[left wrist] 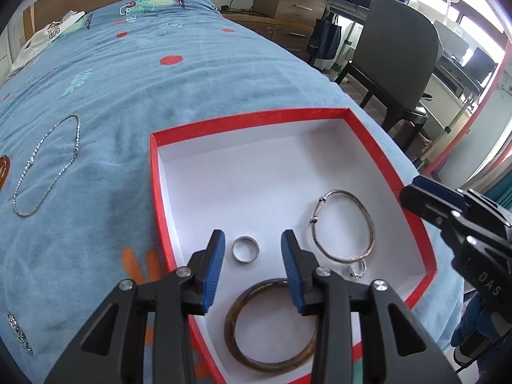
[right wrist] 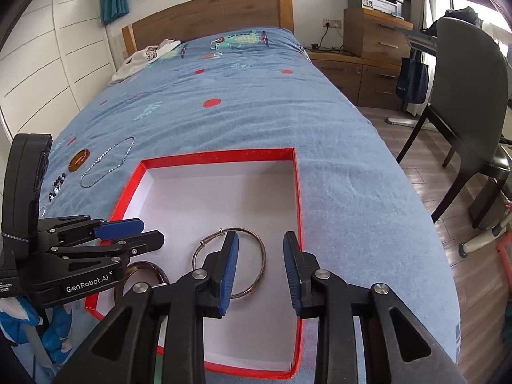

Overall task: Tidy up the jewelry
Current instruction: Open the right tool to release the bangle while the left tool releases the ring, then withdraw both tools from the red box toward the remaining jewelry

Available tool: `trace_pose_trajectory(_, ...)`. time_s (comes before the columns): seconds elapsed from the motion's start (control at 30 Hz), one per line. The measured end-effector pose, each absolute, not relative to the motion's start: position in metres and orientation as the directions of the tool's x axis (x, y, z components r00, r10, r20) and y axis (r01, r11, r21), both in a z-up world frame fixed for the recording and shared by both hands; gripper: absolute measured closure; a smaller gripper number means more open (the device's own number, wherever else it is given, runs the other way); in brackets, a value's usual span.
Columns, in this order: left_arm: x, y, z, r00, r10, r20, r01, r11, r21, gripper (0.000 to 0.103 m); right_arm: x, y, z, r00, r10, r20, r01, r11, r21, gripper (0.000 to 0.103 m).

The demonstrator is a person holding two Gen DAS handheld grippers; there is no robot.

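A red box (left wrist: 153, 172) with a white inside lies on the blue bedspread; it also shows in the right wrist view (right wrist: 297, 192). In it lie a silver ring (left wrist: 245, 248), a thin metal bangle (left wrist: 344, 225) (right wrist: 259, 256), a brown bangle (left wrist: 272, 326) (right wrist: 145, 268) and a small ring (left wrist: 357, 269). My left gripper (left wrist: 252, 265) is open and empty just above the silver ring. My right gripper (right wrist: 260, 268) is open and empty above the box's right part. A silver chain (left wrist: 48, 166) (right wrist: 105, 163) lies on the bed left of the box.
An amber disc (right wrist: 79, 159), dark beads (right wrist: 57, 185) and a sparkly piece (left wrist: 17, 332) lie on the bed to the left. A dark chair (right wrist: 464, 102) and wooden drawers (right wrist: 374, 38) stand to the right. White clothing (right wrist: 144, 57) lies near the headboard.
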State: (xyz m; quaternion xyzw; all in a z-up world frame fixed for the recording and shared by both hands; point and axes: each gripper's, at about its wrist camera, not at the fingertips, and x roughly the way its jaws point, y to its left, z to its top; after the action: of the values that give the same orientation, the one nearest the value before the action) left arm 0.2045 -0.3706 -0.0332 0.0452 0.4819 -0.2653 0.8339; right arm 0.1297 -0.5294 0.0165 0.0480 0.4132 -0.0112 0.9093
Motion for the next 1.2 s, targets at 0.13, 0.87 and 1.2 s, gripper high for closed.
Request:
trace_pose_trajectory(0.13,0.195,-0.362,-0.014,0.416,-0.413,-0.811,0.49,0.852,-0.183,0.068,0.12,-0.529,0.033,0.674,0.005,-0.739,0.064,0.996,0.066,0.07)
trace_pose_trajectory(0.87,0.107,-0.156,0.101,0.65,-0.251,-0.717,0.314,0.948,-0.047,0.068,0.047,-0.444,0.147,0.813,0.069,-0.579,-0.028,0.996,0.079,0.06)
trace_pose_trajectory(1.2,0.06,-0.035,0.126,0.726,-0.128,-0.676,0.174,0.985,0.001,0.068,0.016,-0.387,0.178,0.842,0.119,-0.526,-0.096,0.993,0.072,0.054)
